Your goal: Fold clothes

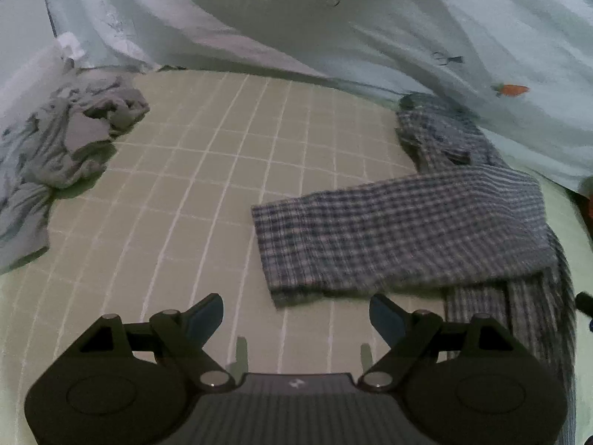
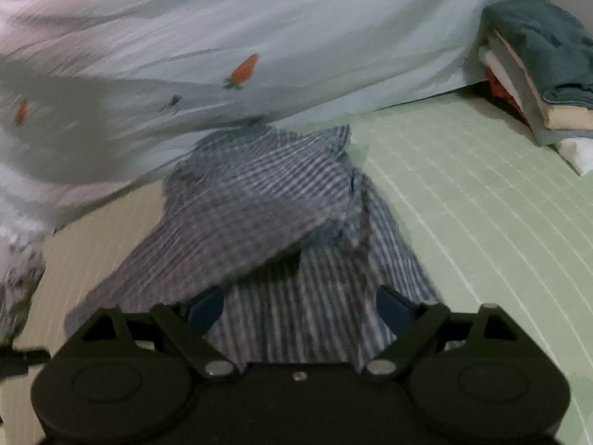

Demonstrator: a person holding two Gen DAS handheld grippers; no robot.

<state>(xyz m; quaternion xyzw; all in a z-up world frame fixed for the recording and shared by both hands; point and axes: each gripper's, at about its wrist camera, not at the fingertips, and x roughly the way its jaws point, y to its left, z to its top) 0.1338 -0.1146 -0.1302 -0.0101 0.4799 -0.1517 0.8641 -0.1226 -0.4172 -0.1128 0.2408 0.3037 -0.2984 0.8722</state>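
Both grippers' fingers (image 1: 207,319) (image 2: 393,311) apart, empty

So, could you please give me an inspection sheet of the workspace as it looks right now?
Surface: green gridded mat on a bed.
Job's things: checked shirt, a sleeve folded across it; crumpled grey garment at the mat's left edge.
Clutter: stack of folded clothes at the far right.
Grippers: left tool open, empty, above the mat; right tool open over the shirt, nothing clamped.
Cables: nothing seen.
Surroundings: pale carrot-print bedding behind.

Left tool (image 1: 296,313) open, empty; checked shirt (image 1: 404,237) ahead on grid sheet (image 1: 207,185).
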